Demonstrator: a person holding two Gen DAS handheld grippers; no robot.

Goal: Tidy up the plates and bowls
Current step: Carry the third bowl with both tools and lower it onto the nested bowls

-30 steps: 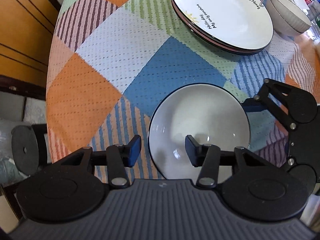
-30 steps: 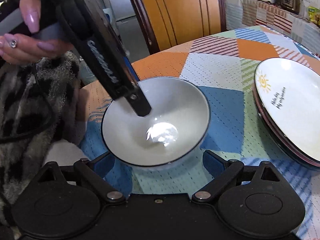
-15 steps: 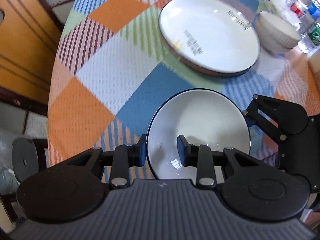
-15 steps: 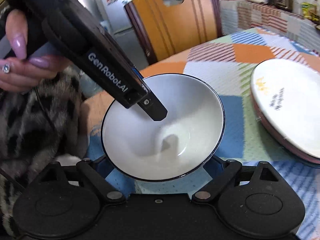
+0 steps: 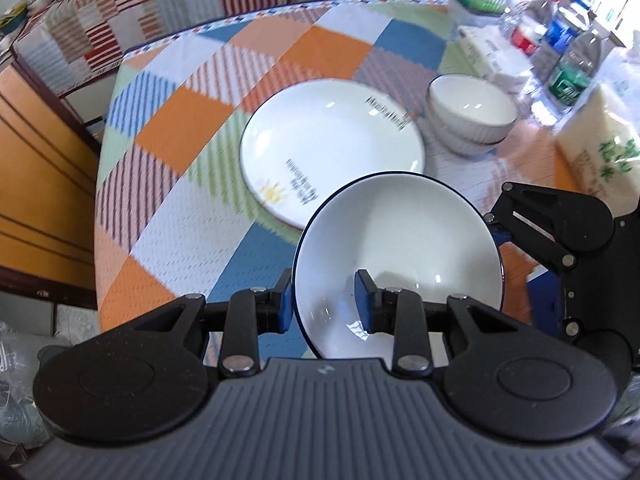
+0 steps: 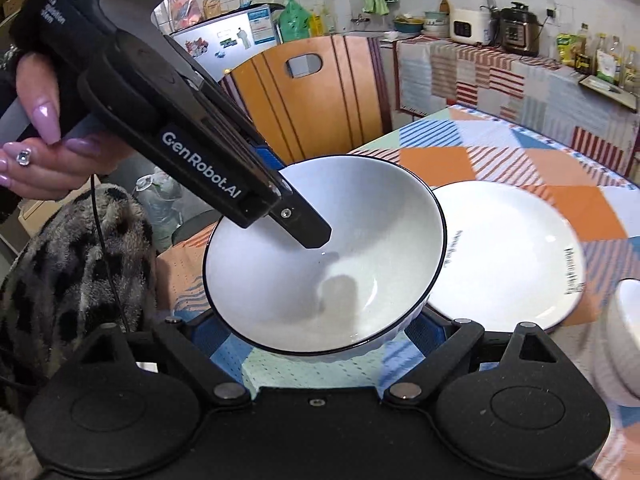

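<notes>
Pinching the near wall of a white dark-rimmed bowl (image 5: 400, 240) with the left tool (image 5: 324, 306): one blue pad outside the rim, the other inside against the white surface, jaws drawn close after just closing on that wall. Holds the bowl tilted and, as far as both views show, clear of the checked cloth on the round bench (image 5: 180, 120). Seen from the right wrist, reaches down into the bowl from the upper left, gripped by a hand (image 6: 44, 152) with long painted nails and a ring, above a fuzzy spotted sleeve (image 6: 72, 272). Flanking the bowl's lower wall from the near side, the right tool (image 6: 316, 334) with jaws spread wide, a blue pad tucked under each side; cannot tell whether those pads press on the bowl or only sit beside it. Just beyond the bowl, lying flat on the cloth, a large white plate (image 5: 332, 140) with a small sun drawing and lines of print, its near edge hidden behind the bowl. Right of the plate, close but apart, two small bowls (image 5: 472, 120) stacked. Farther back at the bench's far right, several plastic bottles (image 5: 560, 40) and a pale bag (image 5: 600, 152) with green print. Beside the bench, a wooden chair (image 6: 312, 92) with a cut-out handle.
</notes>
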